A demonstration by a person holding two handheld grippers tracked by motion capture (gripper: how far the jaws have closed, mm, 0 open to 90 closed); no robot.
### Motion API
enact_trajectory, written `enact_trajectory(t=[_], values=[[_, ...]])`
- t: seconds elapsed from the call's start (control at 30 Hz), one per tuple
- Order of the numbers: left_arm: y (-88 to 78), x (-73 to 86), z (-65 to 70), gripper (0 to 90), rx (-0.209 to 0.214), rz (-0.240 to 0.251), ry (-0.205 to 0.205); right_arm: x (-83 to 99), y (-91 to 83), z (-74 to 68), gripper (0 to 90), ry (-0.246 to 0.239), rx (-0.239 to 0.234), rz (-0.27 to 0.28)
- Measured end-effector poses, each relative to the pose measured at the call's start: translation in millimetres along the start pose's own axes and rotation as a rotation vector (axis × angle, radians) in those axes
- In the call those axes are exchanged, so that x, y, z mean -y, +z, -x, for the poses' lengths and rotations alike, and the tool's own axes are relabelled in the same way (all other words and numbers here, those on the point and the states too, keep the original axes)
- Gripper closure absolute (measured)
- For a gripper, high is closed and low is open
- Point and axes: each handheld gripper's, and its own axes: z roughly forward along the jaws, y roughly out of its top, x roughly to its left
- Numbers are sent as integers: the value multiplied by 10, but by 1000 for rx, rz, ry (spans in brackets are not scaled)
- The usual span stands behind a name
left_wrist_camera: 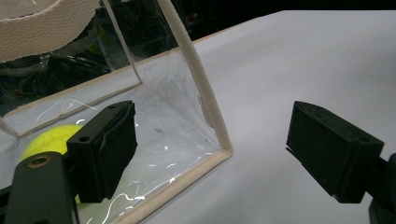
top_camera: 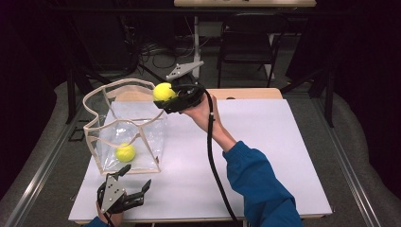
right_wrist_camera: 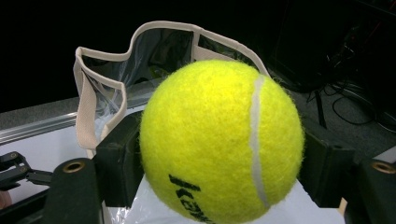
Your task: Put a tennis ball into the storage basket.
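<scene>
The right claw (top_camera: 166,97) holds a tennis ball (top_camera: 163,91) clamped between its jaws above the rim of the clear bag (top_camera: 142,85), where a second ball (top_camera: 125,152) lies, while the left claw (top_camera: 135,181) rests wide on the tabletop (top_camera: 265,142) just beside the bag's near corner.

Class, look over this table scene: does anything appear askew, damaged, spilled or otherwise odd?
One thing: the clear bag's cloth-trimmed rim is buckled and wavy instead of holding a neat open rectangle. Otherwise nothing stands out. One ball lies inside the bag, and the right gripper holds another ball above the rim. Nothing is spilled or broken.
</scene>
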Motion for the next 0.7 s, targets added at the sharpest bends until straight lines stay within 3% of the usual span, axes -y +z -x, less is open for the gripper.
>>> enact_trajectory(t=[0.7], values=[[-2,2,-1,159,0,2,-2,-29,88,-66,264,-6,-22,19]])
